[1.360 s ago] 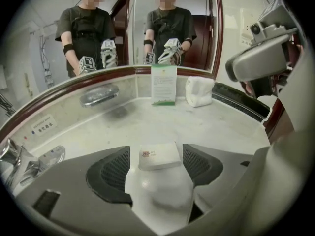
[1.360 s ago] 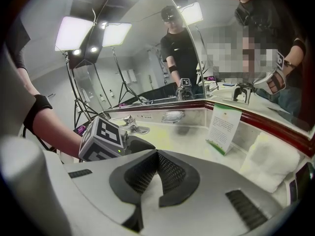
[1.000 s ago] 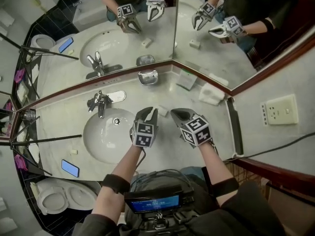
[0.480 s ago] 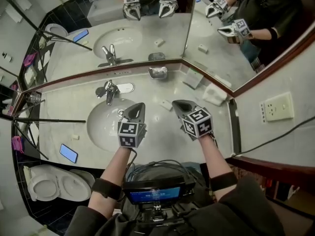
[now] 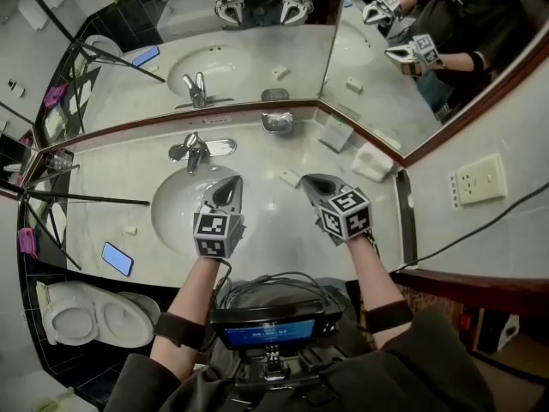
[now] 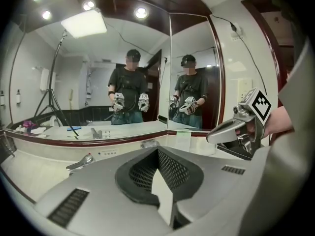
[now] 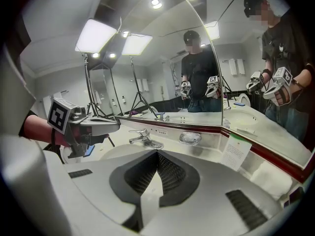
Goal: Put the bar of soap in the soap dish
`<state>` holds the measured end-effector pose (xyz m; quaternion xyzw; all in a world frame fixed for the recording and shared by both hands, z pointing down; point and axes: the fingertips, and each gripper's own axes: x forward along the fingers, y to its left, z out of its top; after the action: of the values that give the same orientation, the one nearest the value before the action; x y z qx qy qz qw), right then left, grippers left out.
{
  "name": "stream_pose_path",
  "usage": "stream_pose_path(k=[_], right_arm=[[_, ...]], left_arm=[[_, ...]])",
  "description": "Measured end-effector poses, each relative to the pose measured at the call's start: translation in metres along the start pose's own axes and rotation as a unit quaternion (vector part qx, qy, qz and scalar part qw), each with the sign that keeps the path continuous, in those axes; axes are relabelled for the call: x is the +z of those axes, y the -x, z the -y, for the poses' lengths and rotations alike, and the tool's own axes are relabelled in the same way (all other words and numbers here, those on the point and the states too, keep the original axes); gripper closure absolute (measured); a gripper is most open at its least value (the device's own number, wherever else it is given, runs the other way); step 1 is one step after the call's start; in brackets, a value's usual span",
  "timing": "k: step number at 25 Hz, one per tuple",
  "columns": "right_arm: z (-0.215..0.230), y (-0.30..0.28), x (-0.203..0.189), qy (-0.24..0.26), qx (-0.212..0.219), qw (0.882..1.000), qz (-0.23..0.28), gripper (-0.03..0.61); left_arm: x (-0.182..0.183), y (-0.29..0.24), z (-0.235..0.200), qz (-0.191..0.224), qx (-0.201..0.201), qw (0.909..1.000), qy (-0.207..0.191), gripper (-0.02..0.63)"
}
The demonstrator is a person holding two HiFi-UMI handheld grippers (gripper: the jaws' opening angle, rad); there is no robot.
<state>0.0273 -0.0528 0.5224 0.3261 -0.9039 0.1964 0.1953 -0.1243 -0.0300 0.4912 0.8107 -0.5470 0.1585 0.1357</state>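
Observation:
The small white bar of soap (image 5: 289,178) lies on the marble counter, between the two gripper tips and touching neither. The chrome soap dish (image 5: 277,123) stands at the back by the mirror corner; it also shows in the left gripper view (image 6: 149,143) and the right gripper view (image 7: 190,138). My left gripper (image 5: 228,189) hangs over the right rim of the sink basin (image 5: 176,217), shut with nothing in it (image 6: 158,150). My right gripper (image 5: 314,183) hovers just right of the soap, shut and empty (image 7: 157,153).
A chrome faucet (image 5: 193,151) stands behind the basin. A small card (image 5: 334,133) and a folded white towel (image 5: 369,161) sit at the back right. A blue phone (image 5: 117,258) and a small white piece (image 5: 129,230) lie left of the basin. Mirrors line the back.
The left gripper has drawn back from the soap, up and to the left over the basin's rim, and its slightly parted jaws have shut empty. The right gripper rose a little.

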Motion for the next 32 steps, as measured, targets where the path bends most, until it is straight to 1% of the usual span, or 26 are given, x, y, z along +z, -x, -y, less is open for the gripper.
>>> stream_pose_path(k=[10, 13, 16, 17, 18, 21, 24, 26, 28, 32], right_arm=[[0.000, 0.001, -0.007, 0.005, 0.001, 1.000, -0.006, 0.558], [0.004, -0.005, -0.012, 0.031, -0.013, 0.999, -0.022, 0.558], [0.009, -0.017, -0.026, 0.081, -0.023, 0.994, -0.066, 0.548], [0.008, -0.023, -0.030, 0.095, -0.021, 0.992, -0.082, 0.510], [0.007, -0.027, -0.034, 0.107, -0.017, 0.989, -0.098, 0.458], [0.006, -0.043, -0.043, 0.141, -0.004, 0.979, -0.146, 0.386], [0.016, -0.062, -0.060, 0.180, 0.003, 0.965, -0.193, 0.347], [0.023, -0.076, -0.074, 0.200, 0.008, 0.954, -0.224, 0.304], [0.030, -0.091, -0.087, 0.216, 0.012, 0.942, -0.255, 0.279], [0.045, -0.122, -0.115, 0.227, 0.023, 0.923, -0.309, 0.279]], left_arm=[[-0.008, 0.000, 0.006, -0.007, 0.000, 1.0000, -0.007, 0.612], [-0.009, -0.005, 0.007, -0.009, -0.002, 0.9999, -0.007, 0.612], [-0.011, -0.011, 0.010, -0.013, -0.006, 0.9999, -0.009, 0.612], [-0.012, -0.013, 0.011, -0.014, -0.008, 0.9998, -0.011, 0.612], [-0.013, -0.015, 0.012, -0.015, -0.010, 0.9998, -0.013, 0.612], [-0.017, -0.022, 0.014, -0.018, -0.015, 0.9996, -0.016, 0.612], [-0.024, -0.029, 0.015, -0.024, -0.017, 0.9995, -0.011, 0.612], [-0.029, -0.032, 0.016, -0.029, -0.018, 0.9994, -0.005, 0.612], [-0.034, -0.036, 0.014, -0.034, -0.019, 0.9992, 0.001, 0.612], [-0.042, -0.046, 0.007, -0.041, -0.023, 0.9988, 0.011, 0.612]])
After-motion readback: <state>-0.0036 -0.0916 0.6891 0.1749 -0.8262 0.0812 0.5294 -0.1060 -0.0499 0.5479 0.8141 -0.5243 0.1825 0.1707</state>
